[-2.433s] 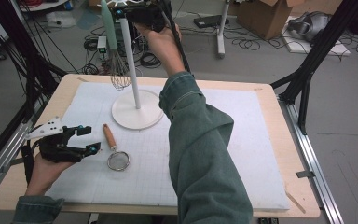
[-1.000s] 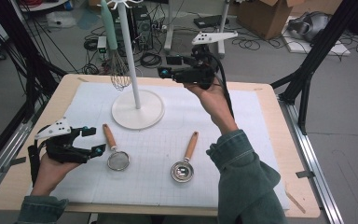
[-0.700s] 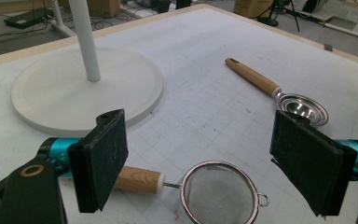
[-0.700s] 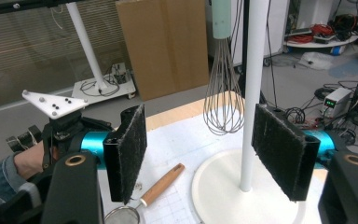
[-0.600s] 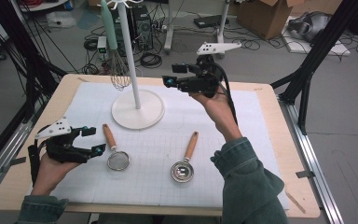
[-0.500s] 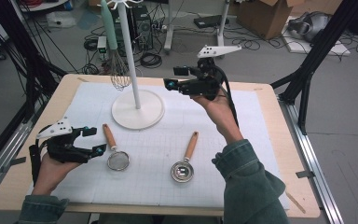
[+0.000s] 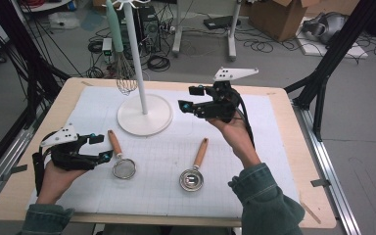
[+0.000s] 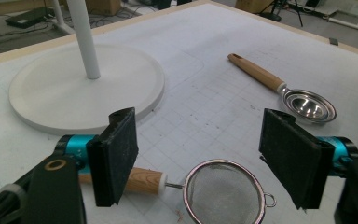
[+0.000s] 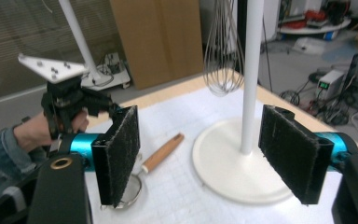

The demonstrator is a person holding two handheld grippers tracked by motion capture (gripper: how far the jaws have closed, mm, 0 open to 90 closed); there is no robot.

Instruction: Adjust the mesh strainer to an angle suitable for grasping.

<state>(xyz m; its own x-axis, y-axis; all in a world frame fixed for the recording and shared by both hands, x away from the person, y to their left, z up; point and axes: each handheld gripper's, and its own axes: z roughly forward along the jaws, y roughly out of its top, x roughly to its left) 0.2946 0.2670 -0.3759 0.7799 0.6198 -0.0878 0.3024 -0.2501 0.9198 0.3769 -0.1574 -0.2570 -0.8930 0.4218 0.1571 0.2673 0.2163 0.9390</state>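
High view: left gripper (image 7: 99, 147) at table's 8 o'clock, jaws unclenched, just been narrowing, straddling strainer (image 7: 121, 161) handle. Right gripper (image 7: 190, 98) aloft at 1 o'clock, released, just been widening, nothing between.
Left gripper view: strainer (image 8: 214, 189) at 6 o'clock, measuring cup (image 8: 286, 92) at 2 o'clock.
Right gripper view: stand (image 9: 242, 154) ahead.

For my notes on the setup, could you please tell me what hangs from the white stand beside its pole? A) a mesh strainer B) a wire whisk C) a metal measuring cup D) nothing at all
B: a wire whisk with a pale green handle hangs beside the pole of the white stand, while the mesh strainer and the metal measuring cup lie flat on the table mat.
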